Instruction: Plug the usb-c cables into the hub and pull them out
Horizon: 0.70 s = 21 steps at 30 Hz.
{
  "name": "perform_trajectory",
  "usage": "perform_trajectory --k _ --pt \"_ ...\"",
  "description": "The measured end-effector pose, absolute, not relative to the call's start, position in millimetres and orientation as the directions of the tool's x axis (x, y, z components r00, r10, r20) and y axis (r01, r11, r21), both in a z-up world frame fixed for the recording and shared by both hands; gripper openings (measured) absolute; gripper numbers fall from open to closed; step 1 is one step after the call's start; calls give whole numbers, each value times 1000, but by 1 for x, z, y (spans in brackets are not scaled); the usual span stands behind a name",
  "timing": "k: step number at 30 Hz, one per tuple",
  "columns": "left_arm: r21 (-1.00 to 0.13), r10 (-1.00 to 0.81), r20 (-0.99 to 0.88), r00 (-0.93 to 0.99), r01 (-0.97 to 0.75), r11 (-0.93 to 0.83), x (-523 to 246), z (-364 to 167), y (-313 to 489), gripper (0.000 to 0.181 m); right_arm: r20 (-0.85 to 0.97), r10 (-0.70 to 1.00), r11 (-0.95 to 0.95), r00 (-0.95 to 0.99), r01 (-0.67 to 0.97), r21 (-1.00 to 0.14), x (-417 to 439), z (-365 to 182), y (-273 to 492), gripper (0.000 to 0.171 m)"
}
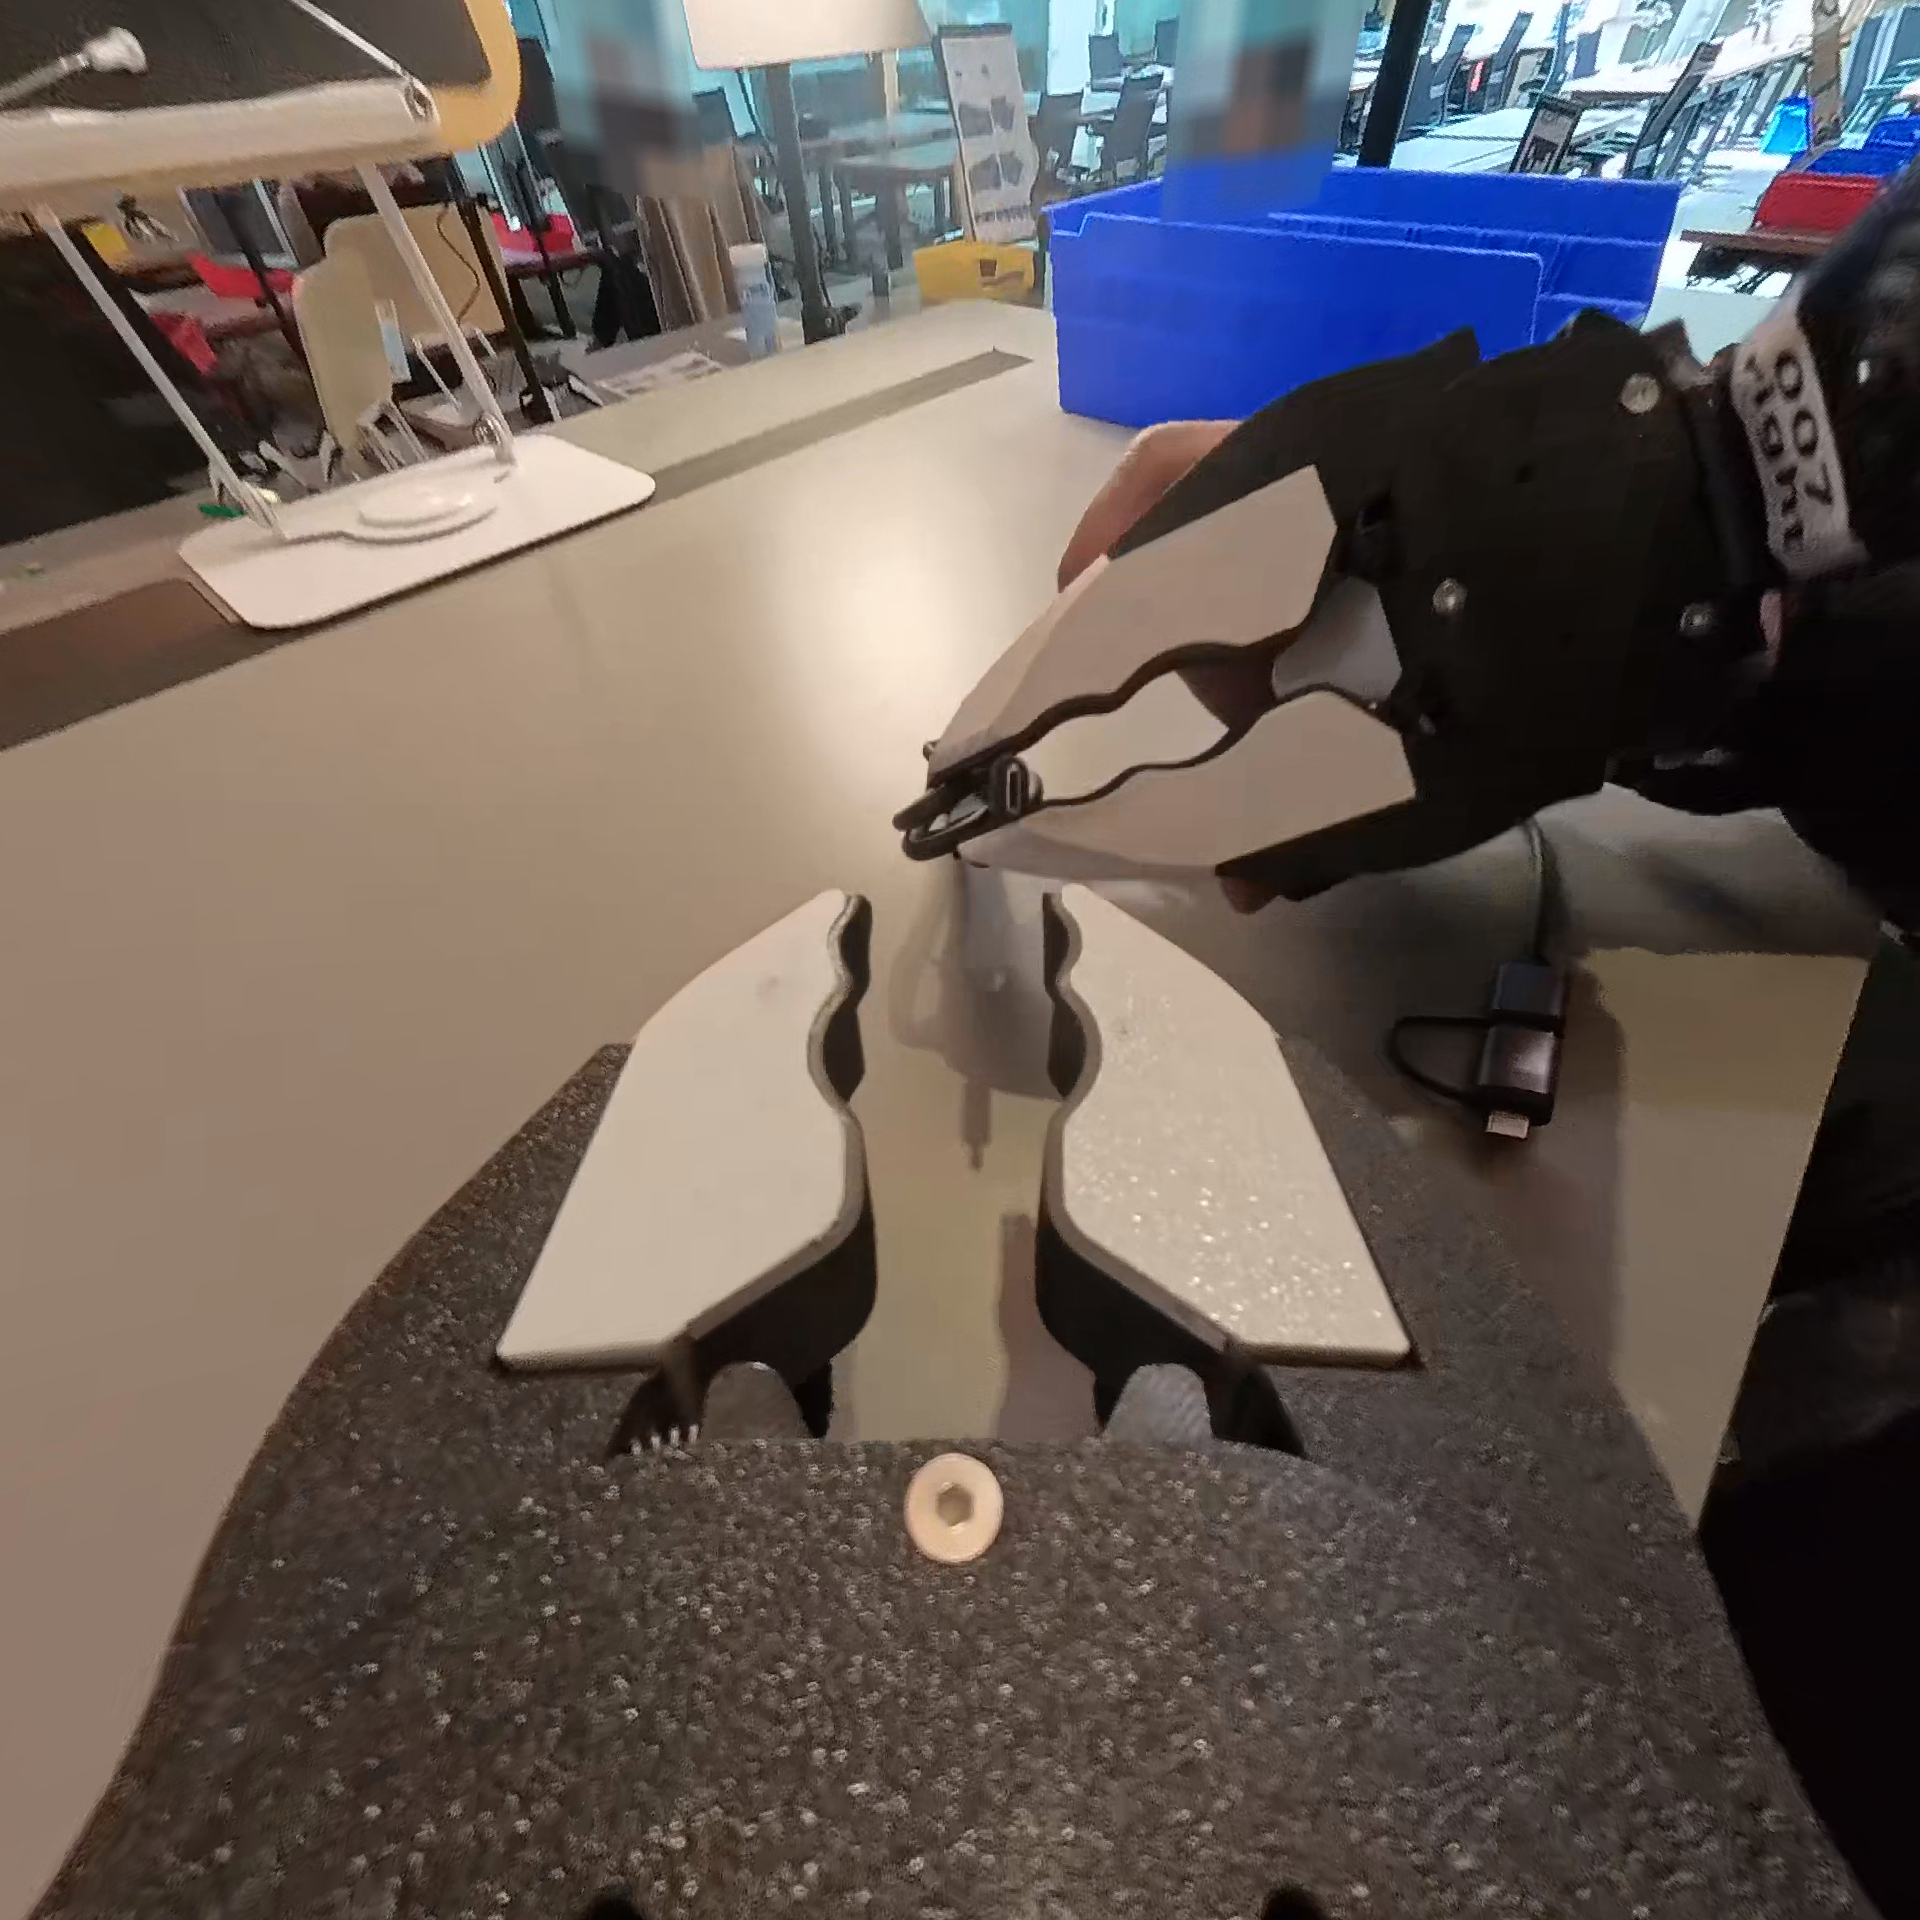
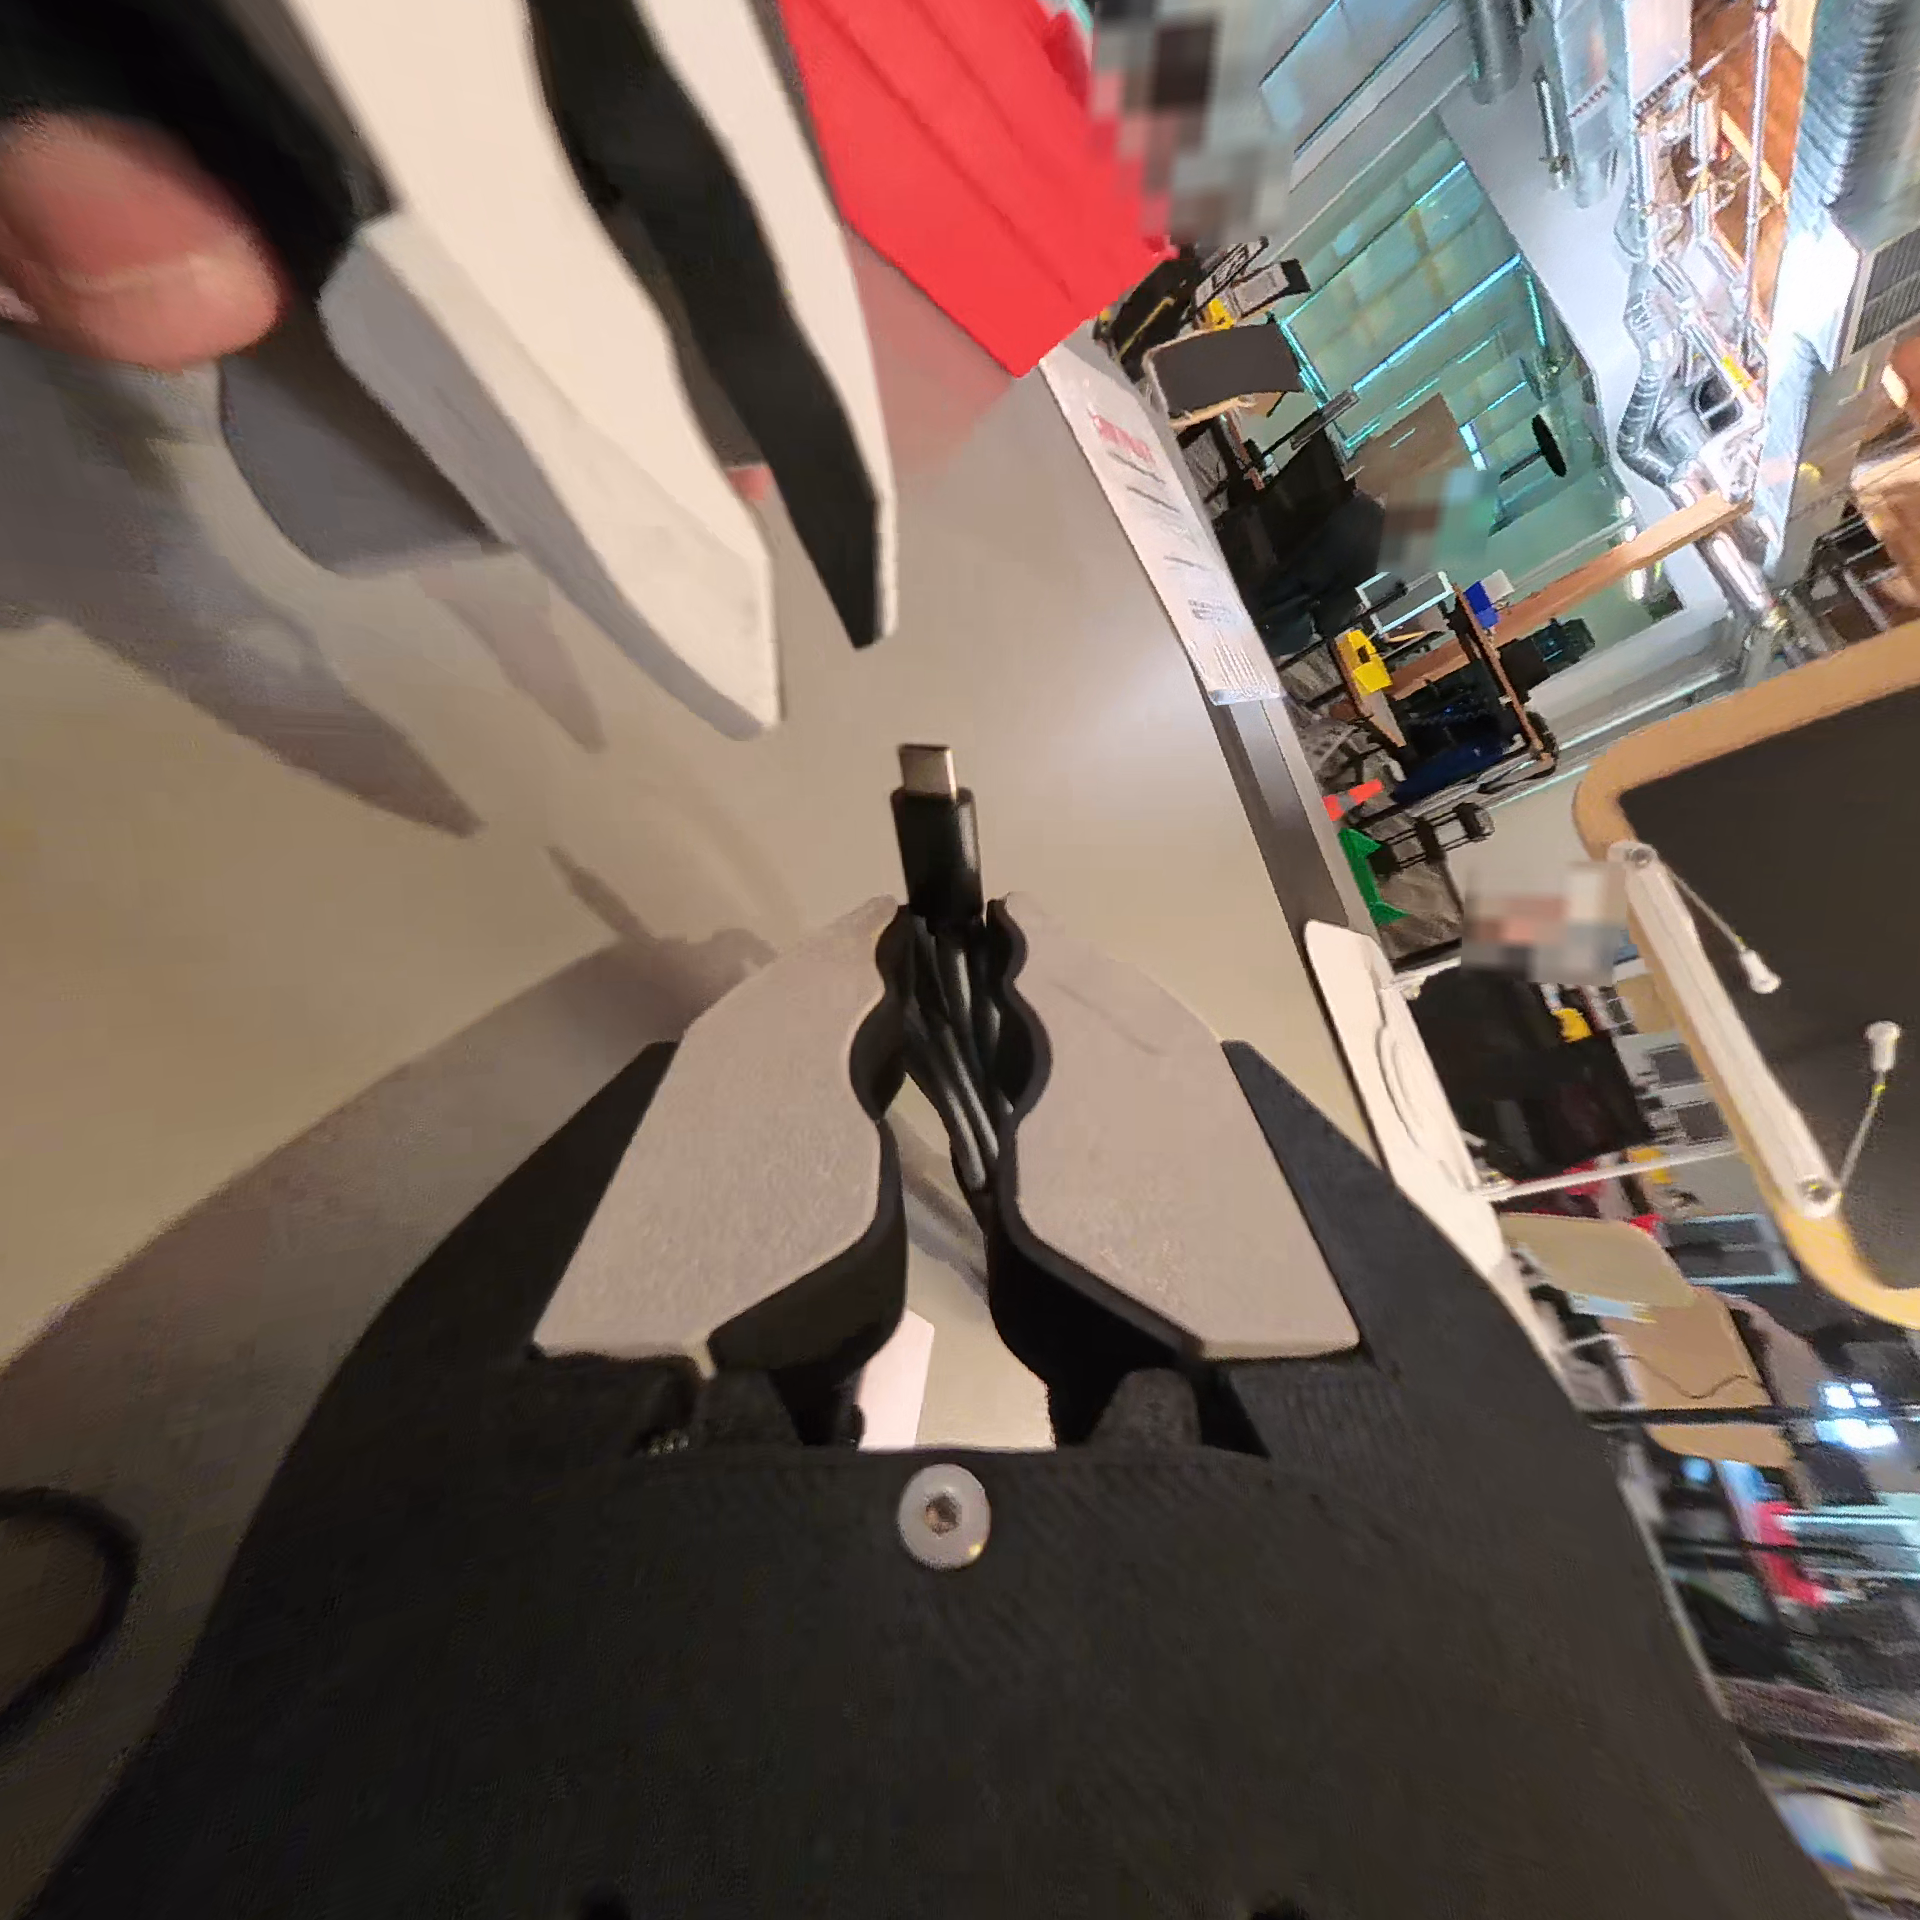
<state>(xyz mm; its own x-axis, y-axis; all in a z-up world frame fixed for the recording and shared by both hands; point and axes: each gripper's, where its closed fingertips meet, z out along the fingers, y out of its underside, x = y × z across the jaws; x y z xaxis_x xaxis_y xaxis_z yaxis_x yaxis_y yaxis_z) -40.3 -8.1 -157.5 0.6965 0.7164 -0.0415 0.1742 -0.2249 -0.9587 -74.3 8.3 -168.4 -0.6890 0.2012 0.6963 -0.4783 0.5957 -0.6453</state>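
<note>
My right gripper [image 2: 940,920] is shut on a black USB-C cable [image 2: 932,831]. The metal plug sticks out past the fingertips and the cord is bunched between the fingers. In the left wrist view the right gripper [image 1: 951,805] hovers just above and beyond my left fingertips, with the plug [image 1: 1003,781] in it. My left gripper [image 1: 948,914] is open and empty, low over the table. It also shows at the upper left of the right wrist view [image 2: 816,675]. A small black hub [image 1: 1522,1039] with a short cord lies on the table to the right.
The grey table [image 1: 416,935] has a dark cable slot along the back. A blue bin [image 1: 1351,281] stands at the back right. A white stand base [image 1: 416,530] sits at the back left. A red bin [image 2: 966,156] shows beyond the left gripper. The grippers' ends are close to 4 cm from one another.
</note>
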Motion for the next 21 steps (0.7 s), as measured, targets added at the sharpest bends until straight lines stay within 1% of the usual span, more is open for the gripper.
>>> perform_trajectory --k 1,5,9,11,13,16,19,21 --pt "-961 710 -58 702 152 -229 -41 -154 -8 34 667 225 570 -710 -459 -681 -75 -163 10 12" --pt "-973 666 -119 737 47 -226 -42 -130 -3 37 478 268 420 -837 -345 -840 -71 -138 10 10" --pt "-969 569 -193 800 -66 -237 -42 -103 7 41 277 173 239 -945 -232 -943 -49 -117 5 10" --pt "-970 476 -187 859 -87 -225 -37 -96 16 42 207 117 172 -971 -186 -967 -39 -110 4 10" --pt "-978 376 -158 913 -92 -189 -29 -93 24 40 153 56 123 -987 -145 -982 -29 -107 4 10" --pt "-988 299 -131 945 -100 -115 -24 -89 29 23 96 5 74 -995 -95 -993 -22 -108 5 10" --pt "-993 253 -106 962 -91 -71 -20 -89 36 11 55 2 41 -999 -55 -998 -22 -107 9 10" --pt "-993 237 -106 966 -92 -72 -17 -92 42 16 57 0 34 -998 -57 -998 -21 -107 12 10"
